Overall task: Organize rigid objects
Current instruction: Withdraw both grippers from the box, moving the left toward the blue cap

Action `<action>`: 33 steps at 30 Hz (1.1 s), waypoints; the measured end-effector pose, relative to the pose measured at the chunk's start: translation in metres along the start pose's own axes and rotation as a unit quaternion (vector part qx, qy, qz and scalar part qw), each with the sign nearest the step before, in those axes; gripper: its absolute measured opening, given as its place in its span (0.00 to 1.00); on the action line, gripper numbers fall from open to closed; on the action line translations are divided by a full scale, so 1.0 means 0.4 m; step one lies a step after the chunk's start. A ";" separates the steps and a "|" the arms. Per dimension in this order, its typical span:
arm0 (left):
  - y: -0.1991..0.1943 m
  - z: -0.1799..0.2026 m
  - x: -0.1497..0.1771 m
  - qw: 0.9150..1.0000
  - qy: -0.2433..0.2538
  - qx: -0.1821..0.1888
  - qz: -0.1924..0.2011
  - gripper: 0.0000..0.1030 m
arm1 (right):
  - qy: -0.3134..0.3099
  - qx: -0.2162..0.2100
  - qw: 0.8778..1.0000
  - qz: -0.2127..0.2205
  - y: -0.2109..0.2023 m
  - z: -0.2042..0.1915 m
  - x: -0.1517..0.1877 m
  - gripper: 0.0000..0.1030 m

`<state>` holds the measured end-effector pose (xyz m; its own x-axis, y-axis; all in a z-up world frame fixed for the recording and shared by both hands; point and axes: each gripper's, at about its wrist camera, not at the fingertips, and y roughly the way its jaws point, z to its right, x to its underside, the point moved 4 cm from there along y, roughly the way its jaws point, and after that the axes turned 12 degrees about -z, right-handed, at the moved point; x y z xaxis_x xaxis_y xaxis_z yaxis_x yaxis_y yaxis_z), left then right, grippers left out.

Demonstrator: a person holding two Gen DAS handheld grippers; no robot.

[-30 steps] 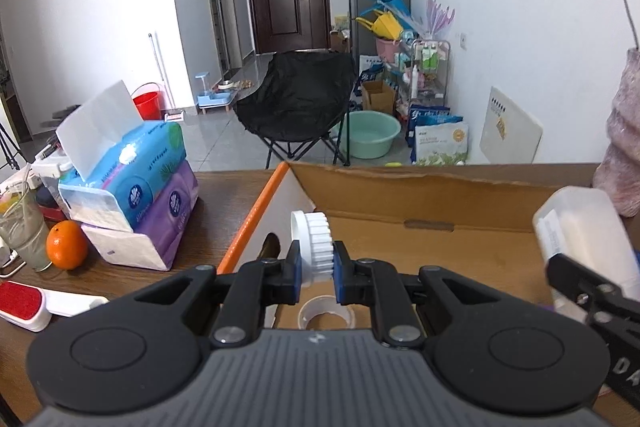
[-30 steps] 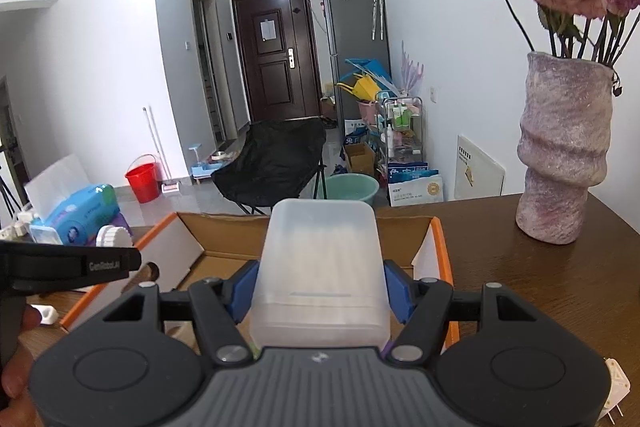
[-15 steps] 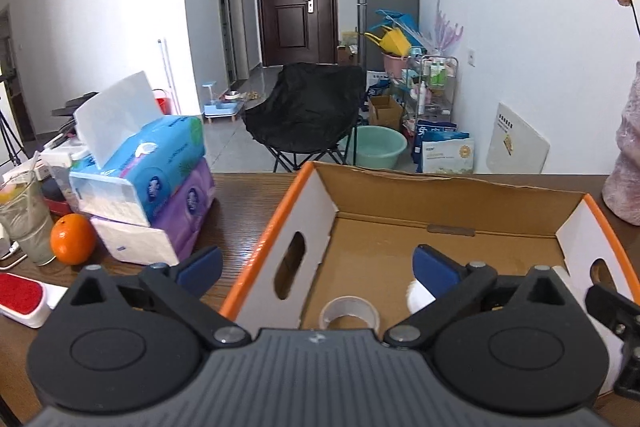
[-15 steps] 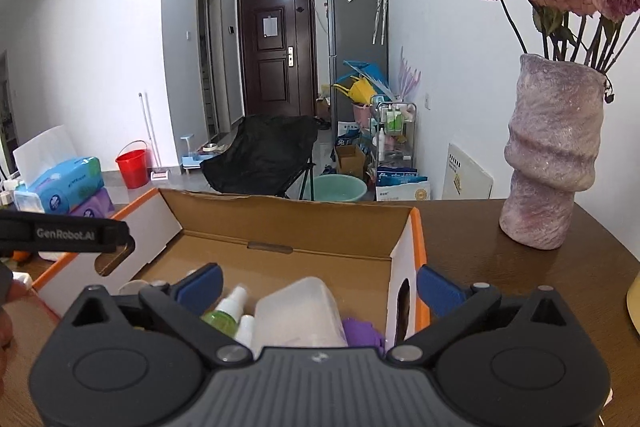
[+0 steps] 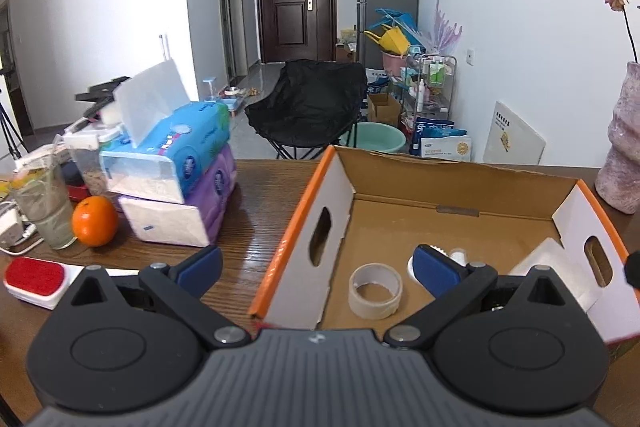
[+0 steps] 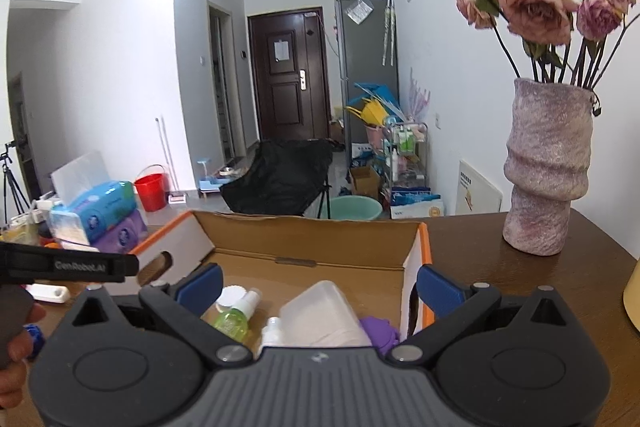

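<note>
An open cardboard box [image 5: 460, 183] with orange edges stands on the brown table; it also shows in the right wrist view [image 6: 312, 239]. Inside lie a tape roll [image 5: 375, 290], a white ribbed lid [image 5: 440, 251], a translucent plastic container [image 6: 324, 315], a green spray bottle [image 6: 236, 315] and something purple [image 6: 380, 333]. My left gripper [image 5: 316, 267] is open and empty over the box's near left wall. My right gripper [image 6: 320, 285] is open and empty above the container.
Stacked tissue packs [image 5: 176, 175], an orange [image 5: 95, 221], a glass [image 5: 44, 203] and a red-topped white brush [image 5: 34, 281] sit left of the box. A pink vase [image 6: 546, 167] with dried roses stands right of it.
Both grippers opened: the left let the white lid go into the box, the right let the plastic container go into it. Both then drew back and up.
</note>
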<state>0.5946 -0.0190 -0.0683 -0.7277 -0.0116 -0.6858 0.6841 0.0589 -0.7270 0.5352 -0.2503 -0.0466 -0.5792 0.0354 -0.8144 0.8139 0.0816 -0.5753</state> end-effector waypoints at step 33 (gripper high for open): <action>-0.241 -0.230 0.289 1.000 -0.016 0.002 0.023 1.00 | -0.020 0.011 0.999 0.025 -0.273 0.003 0.213 1.00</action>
<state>0.4401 0.0657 -0.0745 -0.6929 -0.0409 -0.7199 0.7177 0.0566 -0.6941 0.3969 -0.2574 -0.0530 -0.5358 -0.0009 -0.8444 0.8429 0.0585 -0.5349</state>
